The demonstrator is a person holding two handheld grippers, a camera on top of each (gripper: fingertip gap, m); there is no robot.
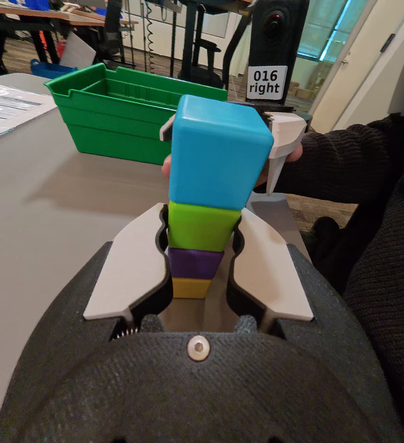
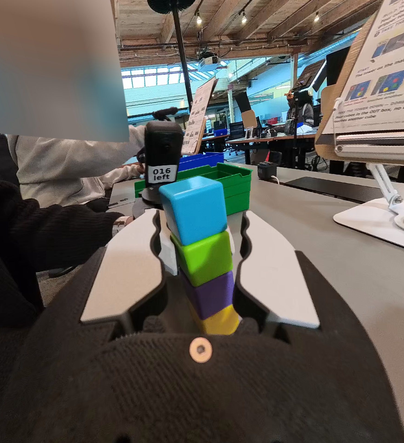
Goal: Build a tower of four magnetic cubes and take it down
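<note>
Tower (image 2: 205,259): four cubes stacked upright on the grey table (image 1: 52,203), near its edge and between both grippers.
Stack order, bottom up: yellow cube (image 1: 190,287), purple cube (image 1: 193,263), green cube (image 1: 201,225), blue cube (image 1: 217,153); the upper cubes sit slightly twisted against the lower ones.
Left gripper (image 1: 201,215): level with the green cube, fingers pressed to its two sides, clamped on it as far as both views show.
Right gripper (image 2: 201,215): comes from the opposite side at blue cube height; jaws apart, one finger on each side of the cube, with a gap showing on one side.
Sleeve (image 1: 340,158): dark knit, behind the right gripper.
Green bin (image 1: 114,124): on the table just beyond the tower, apart from it; the inner floor that shows is bare green plastic.
Blue bin (image 2: 201,160): directly behind the green bin; contents hidden.
Blue tub (image 1: 45,69): on the floor past the table's far edge; contents cannot be told.
Sheet (image 1: 4,105): printed paper lying flat on the table, beside the green bin.
Stand (image 2: 376,223): white base on the table, well apart from the tower, carrying a tilted printed board (image 2: 388,72).
Black mat (image 2: 328,187): flat on the table, behind the stand.
Person (image 2: 64,167): light sleeve, seated at the table beyond the left gripper.
</note>
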